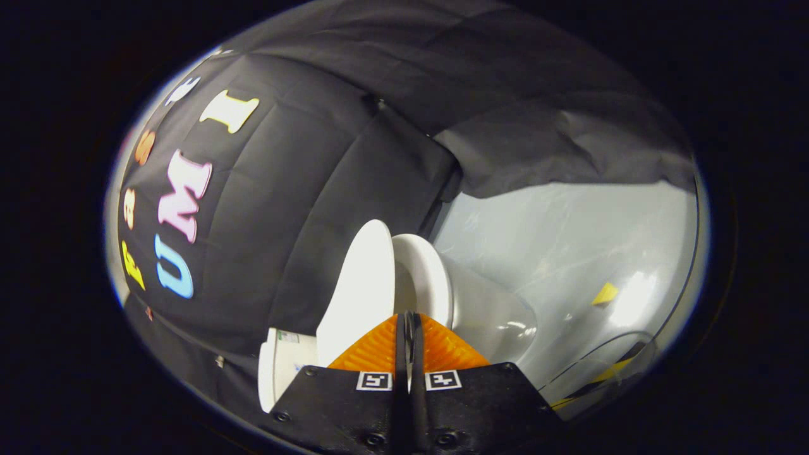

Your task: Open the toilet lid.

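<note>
Cloth point(303, 208), black and creased, hangs as the booth wall behind everything, and a pale glossy floor point(569, 253) spreads away from it on the other side; the whole scene sits tilted because the tool is rolled over in the person's hand. Against that cloth stands the toilet point(486, 316), white, and I take it as my landmark. Its lid point(363, 291) is already raised off the seat point(426, 278), standing close to upright with a wedge of gap between the two, and leaning toward the cistern point(284, 366), which shows on the far side of the lid, tucked against the wall. Out on the floor beyond the bowl lies a small yellow marker point(605, 293), and further round from the bowl a strip of striped hazard tape point(607, 373). The gripper point(409, 322) sits right at the lid's edge, its two fingers pressed together with barely a slit between them and nothing caught in it, their tips lying by the gap between lid and seat. From where I stand the job looks nearly finished. To end it well I would push gently on the lid's underside with the closed tips until it rests against the cistern, slowing near the end so it does not slam, then draw straight back without hooking the seat.
</note>
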Action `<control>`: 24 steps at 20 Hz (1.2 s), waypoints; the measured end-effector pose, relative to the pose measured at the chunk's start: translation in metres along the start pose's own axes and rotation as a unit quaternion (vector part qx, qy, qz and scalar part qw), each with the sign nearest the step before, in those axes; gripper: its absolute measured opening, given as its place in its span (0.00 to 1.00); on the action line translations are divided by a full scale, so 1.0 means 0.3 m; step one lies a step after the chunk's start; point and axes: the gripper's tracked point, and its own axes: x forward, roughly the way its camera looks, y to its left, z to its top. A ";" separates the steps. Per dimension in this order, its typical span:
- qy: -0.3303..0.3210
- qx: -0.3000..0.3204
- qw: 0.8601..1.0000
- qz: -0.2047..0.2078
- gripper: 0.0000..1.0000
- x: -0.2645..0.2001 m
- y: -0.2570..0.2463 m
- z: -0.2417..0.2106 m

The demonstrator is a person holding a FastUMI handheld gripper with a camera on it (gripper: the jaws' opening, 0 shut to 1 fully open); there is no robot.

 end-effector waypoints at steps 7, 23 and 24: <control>-0.047 -0.128 0.990 0.033 0.05 -0.180 0.368 0.079; -0.128 -0.364 0.922 0.033 0.05 -0.409 1.012 -0.092; -0.130 -0.374 0.918 0.033 0.05 -0.417 1.037 -0.108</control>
